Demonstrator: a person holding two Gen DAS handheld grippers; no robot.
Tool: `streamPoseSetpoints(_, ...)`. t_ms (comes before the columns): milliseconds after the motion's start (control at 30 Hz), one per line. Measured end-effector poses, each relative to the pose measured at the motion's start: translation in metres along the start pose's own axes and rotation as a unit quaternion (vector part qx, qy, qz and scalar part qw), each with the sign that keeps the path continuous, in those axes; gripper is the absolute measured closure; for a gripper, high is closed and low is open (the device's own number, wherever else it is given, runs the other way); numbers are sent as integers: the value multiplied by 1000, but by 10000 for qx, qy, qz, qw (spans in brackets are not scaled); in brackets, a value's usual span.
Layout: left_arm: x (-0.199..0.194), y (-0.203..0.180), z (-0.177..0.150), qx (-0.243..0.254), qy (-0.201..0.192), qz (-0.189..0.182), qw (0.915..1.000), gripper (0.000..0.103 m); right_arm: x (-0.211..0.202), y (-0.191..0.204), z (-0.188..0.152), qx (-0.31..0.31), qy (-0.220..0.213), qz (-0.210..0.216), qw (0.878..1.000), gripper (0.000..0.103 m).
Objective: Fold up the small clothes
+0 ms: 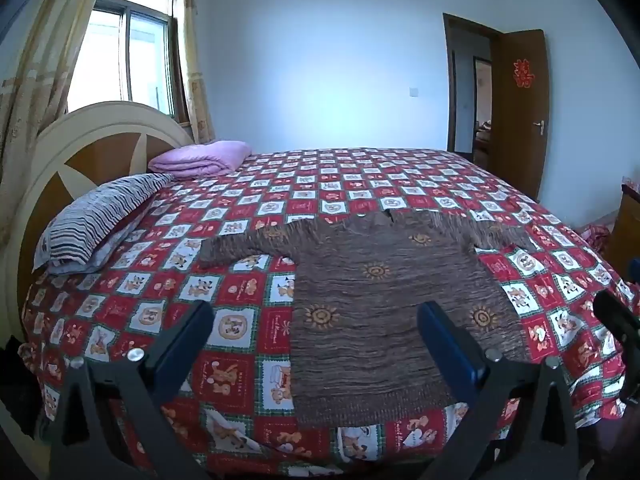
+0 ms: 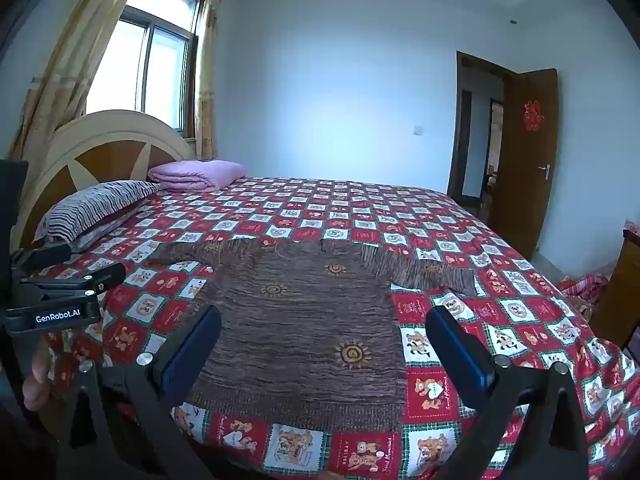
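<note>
A small brown knitted sweater (image 1: 384, 300) with orange sun motifs lies flat on the bed, both sleeves spread out to the sides, its hem toward me. The right wrist view shows the same sweater (image 2: 304, 328). My left gripper (image 1: 316, 320) hovers above the sweater's lower left part, wide open, nothing between its blue pads. My right gripper (image 2: 324, 324) hangs over the lower right part, also wide open and empty. The left gripper's body (image 2: 60, 292) shows at the left edge of the right wrist view, with a hand below it.
The bed wears a red and white checked cover (image 1: 248, 208) with bear pictures. A striped pillow (image 1: 100, 216) and a folded lilac blanket (image 1: 200, 158) lie by the headboard (image 1: 100, 136). A brown door (image 1: 520, 112) stands open at the right; wooden furniture (image 2: 618, 288) sits near the bed's right side.
</note>
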State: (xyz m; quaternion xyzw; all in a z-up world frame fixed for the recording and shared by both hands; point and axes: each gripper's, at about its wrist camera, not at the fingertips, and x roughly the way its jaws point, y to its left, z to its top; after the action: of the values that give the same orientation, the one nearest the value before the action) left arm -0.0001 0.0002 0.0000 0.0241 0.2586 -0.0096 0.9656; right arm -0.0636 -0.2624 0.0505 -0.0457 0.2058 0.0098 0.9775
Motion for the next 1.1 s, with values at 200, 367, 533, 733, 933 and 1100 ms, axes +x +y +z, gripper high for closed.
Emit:
streamPoseSetpoints(200, 0, 4, 7, 37, -42, 25, 10000, 0, 1, 0, 0, 48, 87, 13, 9999, 1)
streamPoseSetpoints(367, -1, 4, 7, 66, -98, 19, 9999, 0, 3, -7, 9, 132, 33, 15, 9999, 1)
streamPoseSetpoints(533, -4, 0, 2, 100, -144, 44, 9998, 0, 3, -1, -1, 103, 37, -1, 9999, 1)
streamPoseSetpoints(733, -4, -1, 2, 98, -134, 25, 9999, 0, 7, 2, -4, 99, 106, 21, 9999, 1)
streamPoseSetpoints(933, -3, -1, 1, 86, -135, 31, 9999, 0, 7, 0, -5, 140, 96, 21, 9999, 1)
streamPoseSetpoints(1100, -3, -1, 1, 84, -135, 27, 9999, 0, 6, 0, -5, 141, 99, 32, 9998, 1)
